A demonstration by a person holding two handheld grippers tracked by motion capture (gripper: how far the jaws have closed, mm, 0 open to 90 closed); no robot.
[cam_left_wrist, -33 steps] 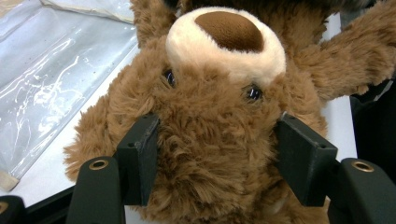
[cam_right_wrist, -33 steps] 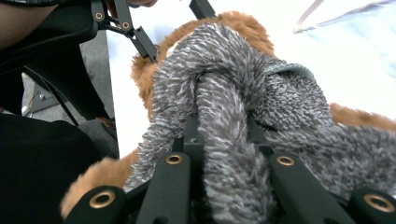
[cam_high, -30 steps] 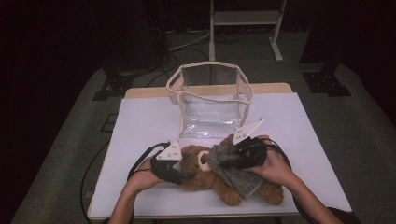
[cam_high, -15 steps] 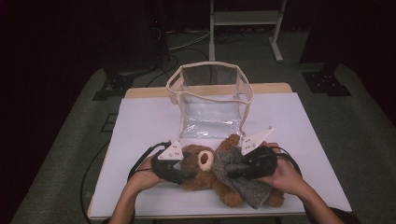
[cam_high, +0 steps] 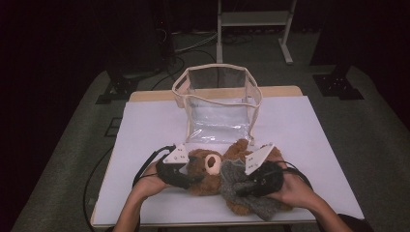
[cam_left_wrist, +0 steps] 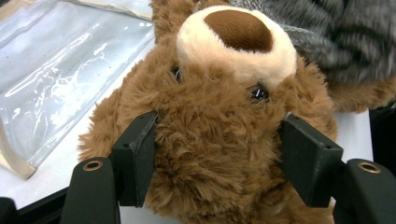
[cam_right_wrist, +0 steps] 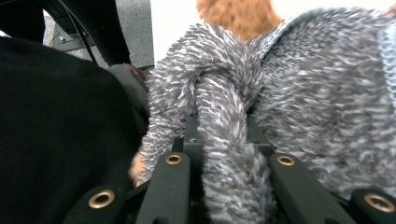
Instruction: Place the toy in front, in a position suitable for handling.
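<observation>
With the teddy bear [cam_high: 210, 169] lying on the counter [cam_high: 309, 130], the left gripper [cam_left_wrist: 219, 154] is clamping its head while the right gripper [cam_right_wrist: 224, 140] is pinching the grey knitted sweater [cam_high: 241, 186], which probably wants slow, even pulling to avoid snagging.

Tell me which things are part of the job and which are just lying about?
In the job:
- teddy, head clamped by the left gripper
- grey sweater, pinched by the right gripper

Lying about:
- clear bag behind the teddy
- white stand on the floor
</observation>
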